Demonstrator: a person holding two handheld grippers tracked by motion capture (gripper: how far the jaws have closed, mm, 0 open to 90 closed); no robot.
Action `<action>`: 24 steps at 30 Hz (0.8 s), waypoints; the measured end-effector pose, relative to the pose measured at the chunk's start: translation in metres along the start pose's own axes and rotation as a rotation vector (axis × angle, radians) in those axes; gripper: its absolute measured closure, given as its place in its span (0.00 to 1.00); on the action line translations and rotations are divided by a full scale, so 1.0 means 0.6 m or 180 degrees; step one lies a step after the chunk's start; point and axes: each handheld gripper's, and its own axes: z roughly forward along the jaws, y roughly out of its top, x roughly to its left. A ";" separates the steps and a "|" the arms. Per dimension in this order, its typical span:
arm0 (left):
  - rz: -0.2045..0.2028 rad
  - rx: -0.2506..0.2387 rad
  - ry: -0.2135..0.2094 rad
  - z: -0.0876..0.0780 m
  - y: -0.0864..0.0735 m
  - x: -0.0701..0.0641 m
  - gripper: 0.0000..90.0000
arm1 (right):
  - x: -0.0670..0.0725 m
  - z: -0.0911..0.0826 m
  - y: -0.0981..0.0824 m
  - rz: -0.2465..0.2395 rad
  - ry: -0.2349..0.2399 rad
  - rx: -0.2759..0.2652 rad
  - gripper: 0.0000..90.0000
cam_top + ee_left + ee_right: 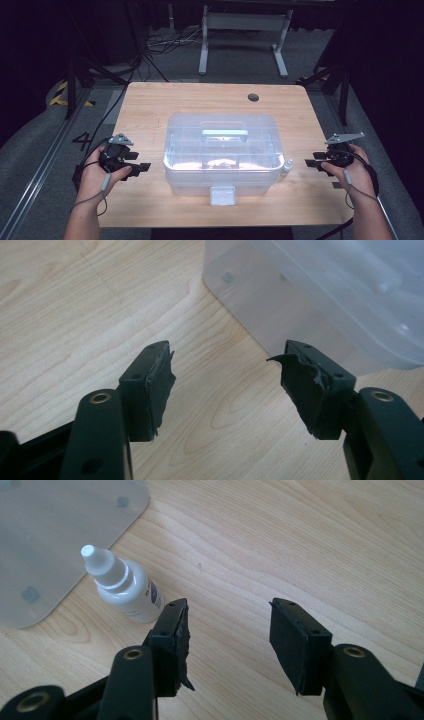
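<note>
A lidded clear plastic storage box [222, 152] sits mid-table, a small white dropper bottle [125, 586] upright beside it, untouched; left gripper [227, 390] and right gripper [229, 637] both gape empty, so nothing is begun.

A clear lidded plastic box [222, 152] sits closed at frame centre. A small white dropper bottle [286, 167] stands upright just right of it.

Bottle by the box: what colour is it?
White bottle with a white cap, clearest in the right gripper view.
</note>
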 end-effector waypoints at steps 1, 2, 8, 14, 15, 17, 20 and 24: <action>0.0023 -0.0012 -0.0009 -0.003 0.003 -0.002 0.44 | 0.001 0.000 0.000 -0.0006 -0.0021 -0.0016 0.57; 0.0037 -0.0023 -0.0009 -0.005 0.005 -0.003 0.44 | 0.002 -0.001 -0.001 -0.0008 -0.0010 -0.0022 0.58; 0.0078 -0.0167 -0.0187 -0.022 0.021 -0.011 0.44 | 0.008 -0.004 -0.006 -0.0006 0.0003 -0.0024 0.58; 0.0160 -0.0237 -0.0193 -0.033 0.040 -0.024 0.43 | 0.012 -0.005 -0.009 0.0010 0.0023 -0.0024 0.58; 0.0178 -0.0262 -0.0186 -0.036 0.044 -0.026 0.43 | 0.013 -0.005 -0.010 0.0016 0.0016 -0.0020 0.58; 0.0189 -0.0370 -0.0277 -0.042 0.052 -0.032 0.43 | 0.014 -0.006 -0.013 0.0018 0.0012 -0.0014 0.58; 0.0245 -0.0511 -0.0497 -0.051 0.061 -0.043 0.43 | 0.014 -0.008 -0.017 0.0034 0.0005 -0.0018 0.58; 0.0388 -0.0537 -0.0368 -0.057 0.078 -0.058 0.43 | 0.015 -0.007 -0.023 0.0033 0.0012 -0.0010 0.58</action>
